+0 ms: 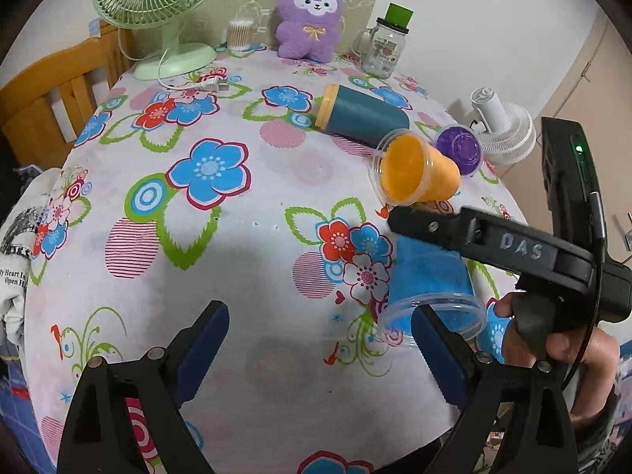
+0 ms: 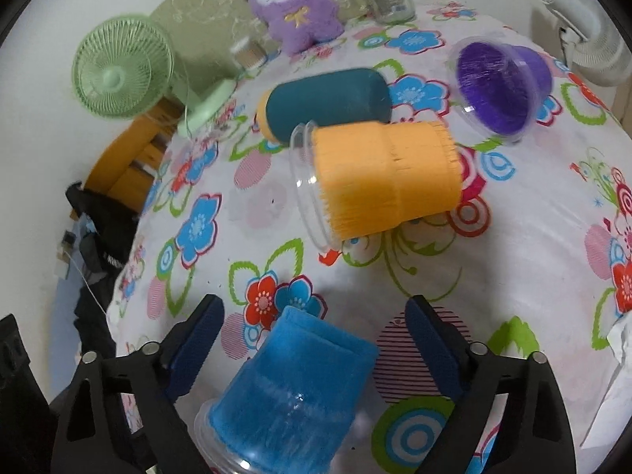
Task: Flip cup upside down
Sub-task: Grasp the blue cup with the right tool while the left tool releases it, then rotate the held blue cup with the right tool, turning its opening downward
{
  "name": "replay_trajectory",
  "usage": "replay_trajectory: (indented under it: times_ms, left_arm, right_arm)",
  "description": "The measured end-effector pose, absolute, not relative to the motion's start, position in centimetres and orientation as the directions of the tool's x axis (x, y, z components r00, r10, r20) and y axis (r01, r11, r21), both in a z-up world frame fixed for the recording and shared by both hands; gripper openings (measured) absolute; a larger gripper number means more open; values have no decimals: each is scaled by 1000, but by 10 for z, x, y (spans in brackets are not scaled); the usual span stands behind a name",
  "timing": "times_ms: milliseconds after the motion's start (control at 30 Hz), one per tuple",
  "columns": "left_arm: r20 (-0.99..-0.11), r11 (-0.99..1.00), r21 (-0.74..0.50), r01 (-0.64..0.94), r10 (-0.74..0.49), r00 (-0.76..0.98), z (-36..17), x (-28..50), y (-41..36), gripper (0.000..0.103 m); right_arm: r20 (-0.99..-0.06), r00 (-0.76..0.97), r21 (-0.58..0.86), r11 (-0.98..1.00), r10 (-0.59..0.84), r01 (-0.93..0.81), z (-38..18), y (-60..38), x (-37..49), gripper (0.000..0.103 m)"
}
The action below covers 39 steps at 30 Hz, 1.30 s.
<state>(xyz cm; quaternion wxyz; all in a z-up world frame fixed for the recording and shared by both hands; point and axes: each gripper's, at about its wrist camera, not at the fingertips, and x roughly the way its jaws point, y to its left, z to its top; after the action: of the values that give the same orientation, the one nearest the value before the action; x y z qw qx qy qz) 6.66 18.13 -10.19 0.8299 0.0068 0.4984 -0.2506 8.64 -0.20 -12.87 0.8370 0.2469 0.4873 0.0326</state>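
A blue cup (image 2: pixel 292 391) lies tilted on the flowered tablecloth, base away from the camera, between the fingers of my right gripper (image 2: pixel 316 339), which is open around it without touching. In the left wrist view the blue cup (image 1: pixel 430 280) lies under the right gripper (image 1: pixel 399 221). An orange cup (image 2: pixel 379 177) lies on its side further back; it also shows in the left wrist view (image 1: pixel 418 170). A purple cup (image 2: pixel 501 87) lies on its side at the right. My left gripper (image 1: pixel 320 328) is open and empty above the cloth.
A dark teal bottle (image 1: pixel 363 112) lies on its side behind the orange cup. A green fan (image 1: pixel 158 12), a purple plush toy (image 1: pixel 308 19), a glass jar (image 1: pixel 385 43) and a white fan (image 1: pixel 505 130) stand along the table's far edges.
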Motion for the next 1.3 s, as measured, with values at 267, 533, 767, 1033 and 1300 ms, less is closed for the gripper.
replay_trajectory:
  times_ms: [267, 533, 767, 1033, 1300]
  left_arm:
    - [-830, 875, -240, 421, -410, 378, -103, 67, 182, 95]
    - [-829, 871, -241, 428, -414, 376, -103, 63, 178, 95]
    - [-833, 876, -237, 420, -405, 377, -103, 64, 177, 95]
    - [-839, 873, -232, 429, -403, 366, -107, 61, 174, 95]
    - [-844, 881, -237, 409, -395, 362, -111, 63, 179, 95]
  right_arm:
    - [-816, 491, 434, 884, 304, 174, -136, 2, 91, 68]
    - [-789, 569, 362, 923, 232, 126, -113, 5, 86, 60]
    - [-735, 645, 327, 943, 209, 68, -92, 7, 78, 59]
    - [-714, 685, 217, 976, 146, 18, -83, 22, 76, 56]
    - [-716, 679, 258, 965, 162, 41, -92, 22, 71, 65]
